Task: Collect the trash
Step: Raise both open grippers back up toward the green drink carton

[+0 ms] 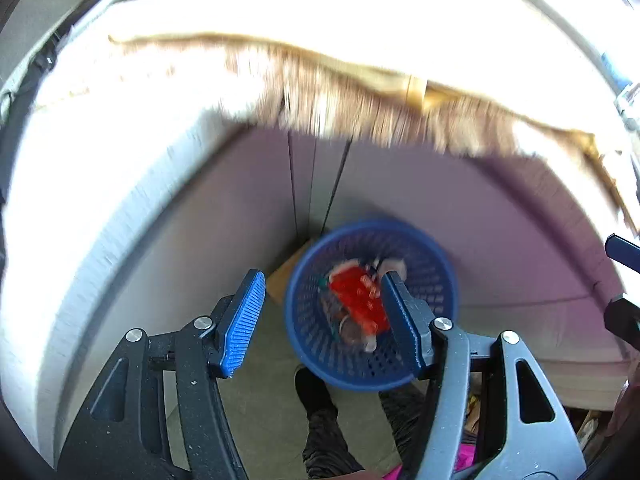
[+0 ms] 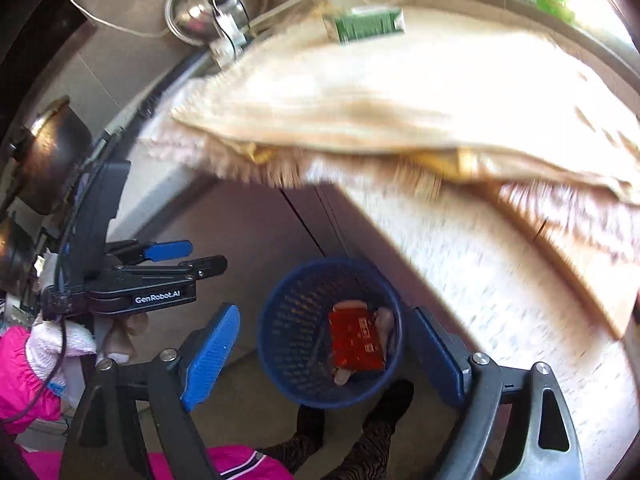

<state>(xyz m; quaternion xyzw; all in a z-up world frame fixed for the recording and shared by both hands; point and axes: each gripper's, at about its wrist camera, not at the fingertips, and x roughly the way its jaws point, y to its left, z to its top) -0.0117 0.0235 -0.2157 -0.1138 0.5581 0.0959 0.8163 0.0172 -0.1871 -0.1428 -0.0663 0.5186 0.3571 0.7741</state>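
A round blue mesh basket [image 1: 372,364] stands on the floor against the pale cabinet fronts, seen from well above. Inside lie a red wrapper [image 1: 360,304] and some pale scraps. My left gripper [image 1: 324,312] hangs high over the basket, open, with nothing between its blue pads. In the right wrist view the same basket [image 2: 288,336] and red wrapper [image 2: 354,340] show between the wide-spread fingers of my right gripper [image 2: 324,354], which is open and holds nothing. The left gripper [image 2: 192,258] shows there too, at the left, held by a white-gloved hand [image 2: 60,340].
A white counter [image 2: 460,280] juts out above the basket, with a beige fringed cloth [image 2: 380,100] draped over its edge. A metal lid [image 2: 216,4], a dark pot [image 2: 48,160], a green carton [image 2: 368,22] and a white cable lie at the back. The person's feet [image 2: 388,404] stand beside the basket.
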